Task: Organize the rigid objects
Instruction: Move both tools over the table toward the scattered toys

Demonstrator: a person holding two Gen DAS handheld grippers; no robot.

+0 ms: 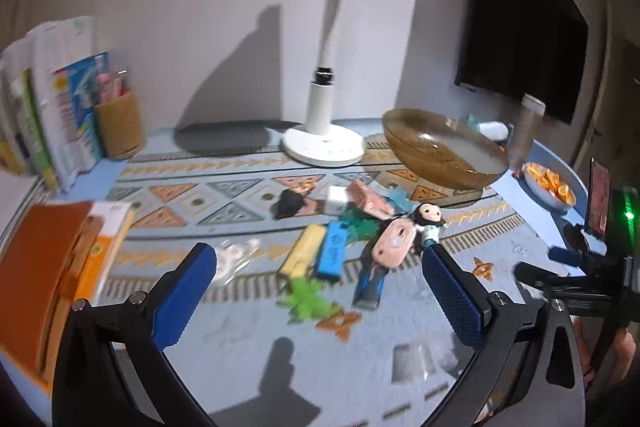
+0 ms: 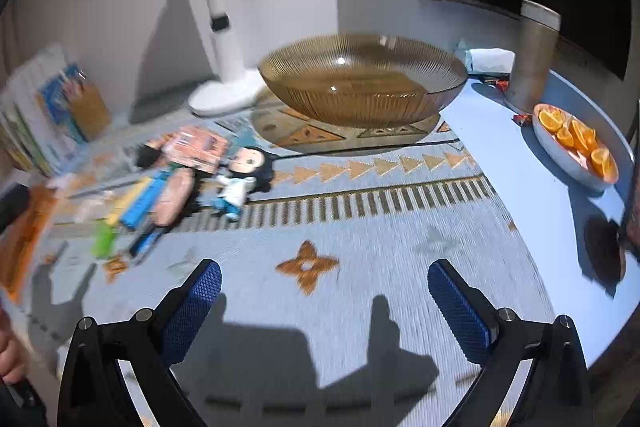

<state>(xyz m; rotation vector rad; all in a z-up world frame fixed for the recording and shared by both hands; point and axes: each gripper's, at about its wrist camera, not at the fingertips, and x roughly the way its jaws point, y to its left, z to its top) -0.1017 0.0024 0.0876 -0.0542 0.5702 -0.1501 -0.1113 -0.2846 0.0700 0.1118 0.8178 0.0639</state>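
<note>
A pile of small rigid objects lies on the patterned mat: a yellow block [image 1: 302, 254], a blue block [image 1: 333, 251], a pink oval piece [image 1: 394, 242], a doll figure [image 1: 429, 223], a white cube [image 1: 337, 200], a pink box [image 1: 368, 201] and a green leaf shape [image 1: 308, 301]. An empty amber ribbed glass bowl [image 1: 442, 147] stands behind the pile; it also shows in the right wrist view [image 2: 362, 83]. My left gripper [image 1: 320, 287] is open and empty above the pile's near edge. My right gripper [image 2: 324, 301] is open and empty over bare mat, to the right of the doll [image 2: 240, 179].
A white desk lamp [image 1: 324, 143] stands at the back. Books [image 1: 44, 107] and a pencil cup [image 1: 120, 125] are at the left, an orange notebook [image 1: 36, 267] at the near left. A plate of orange slices [image 2: 576, 143] and a metal tumbler [image 2: 532, 55] stand at the right.
</note>
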